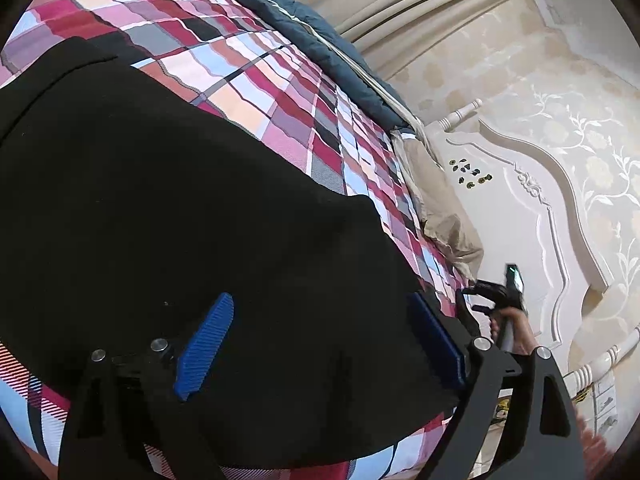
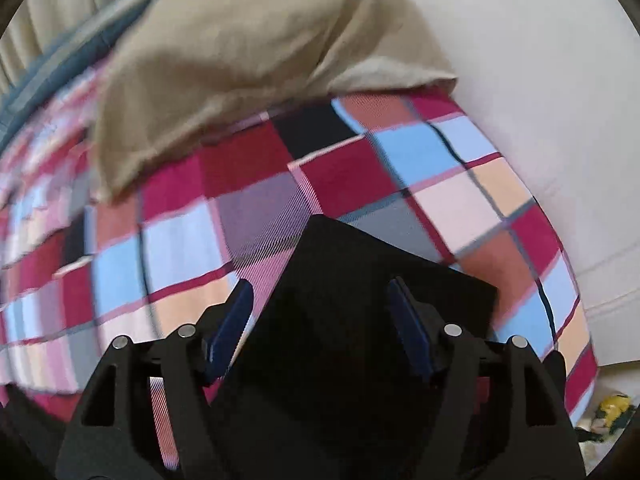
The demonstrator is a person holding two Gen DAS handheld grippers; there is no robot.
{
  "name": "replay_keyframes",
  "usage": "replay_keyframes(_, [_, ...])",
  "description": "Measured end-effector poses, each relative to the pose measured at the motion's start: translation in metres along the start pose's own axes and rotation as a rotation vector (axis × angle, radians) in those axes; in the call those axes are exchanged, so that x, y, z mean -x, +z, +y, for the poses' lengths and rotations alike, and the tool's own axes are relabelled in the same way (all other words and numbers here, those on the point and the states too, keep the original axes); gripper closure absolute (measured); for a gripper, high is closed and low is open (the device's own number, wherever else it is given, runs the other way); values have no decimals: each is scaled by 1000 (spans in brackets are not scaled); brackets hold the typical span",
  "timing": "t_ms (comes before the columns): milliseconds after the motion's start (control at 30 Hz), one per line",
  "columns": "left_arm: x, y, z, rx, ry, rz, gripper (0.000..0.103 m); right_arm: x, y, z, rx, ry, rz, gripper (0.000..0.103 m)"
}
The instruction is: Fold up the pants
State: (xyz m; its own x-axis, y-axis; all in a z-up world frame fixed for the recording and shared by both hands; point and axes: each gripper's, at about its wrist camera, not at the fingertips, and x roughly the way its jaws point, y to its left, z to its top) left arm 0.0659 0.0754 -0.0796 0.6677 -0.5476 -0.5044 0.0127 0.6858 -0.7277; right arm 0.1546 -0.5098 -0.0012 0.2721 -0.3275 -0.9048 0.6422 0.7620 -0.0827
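Note:
Black pants [image 1: 160, 200] lie spread on a plaid bedsheet [image 1: 256, 56]. My left gripper [image 1: 320, 320] is open, its blue pads [image 1: 204, 346] wide apart just above the pants' middle. My right gripper [image 2: 320, 312] is open over a corner end of the pants [image 2: 360, 280], blue pads [image 2: 234, 320] on either side of the cloth. The right gripper also shows in the left wrist view [image 1: 500, 300], held by a hand at the bed's edge.
A beige pillow [image 2: 240, 60] lies at the head of the bed, beyond the pants' end. A blue quilt [image 1: 312, 20] runs along the far side. A white carved headboard [image 1: 540, 220] stands at the right. The right wrist view is motion-blurred.

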Motion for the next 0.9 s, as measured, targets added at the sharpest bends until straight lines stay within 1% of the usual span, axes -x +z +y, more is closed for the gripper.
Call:
replay_keyframes(67, [-1, -1, -1, -14, 5, -2, 14, -15, 5, 9, 10, -75, 40, 41])
replay_keyframes(100, [-1, -1, -2, -18, 6, -2, 14, -22, 4, 9, 5, -89, 63, 47])
replay_keyframes(167, [-2, -2, -2, -32, 8, 0, 13, -26, 4, 5, -33, -70, 81, 56])
replay_keyframes(233, [-2, -2, -2, -41, 7, 1, 13, -21, 4, 2, -37, -39, 79, 85])
replay_keyframes(267, [-3, -2, -2, -43, 6, 0, 13, -16, 3, -2, -34, -8, 72, 93])
replay_keyframes(300, [-3, -2, -2, -45, 6, -1, 13, -11, 1, -7, -46, 28, 61, 96])
replay_keyframes(367, [-3, -2, -2, -47, 9, -3, 13, 3, -4, -19, -80, 85, 20, 96])
replay_keyframes(433, [-3, -2, -2, -46, 11, -3, 13, 24, -15, -40, -120, 154, -46, 96])
replay_keyframes(500, [-3, -2, -2, -44, 11, -5, 13, 46, -32, -71, -188, 249, -108, 96])
replay_keyframes(533, [-3, -3, -3, -44, 12, -7, 13, 57, -43, -86, -223, 292, -138, 96])
replay_keyframes(600, [-3, -4, -3, -49, 16, -10, 13, 78, -68, -118, -287, 348, -206, 96])
replay_keyframes(667, [-4, -4, -4, -53, 20, -11, 13, 91, -96, -153, -359, 379, -260, 96])
replay_keyframes(767, [-5, -4, -5, -63, 32, -14, 13, 92, -130, -191, -463, 445, -288, 96])
replay_keyframes(833, [-5, -4, -5, -66, 37, -16, 13, 81, -154, -216, -538, 496, -281, 96])
replay_keyframes(900, [-5, -4, -5, -67, 40, -17, 13, 69, -178, -231, -603, 532, -267, 96])
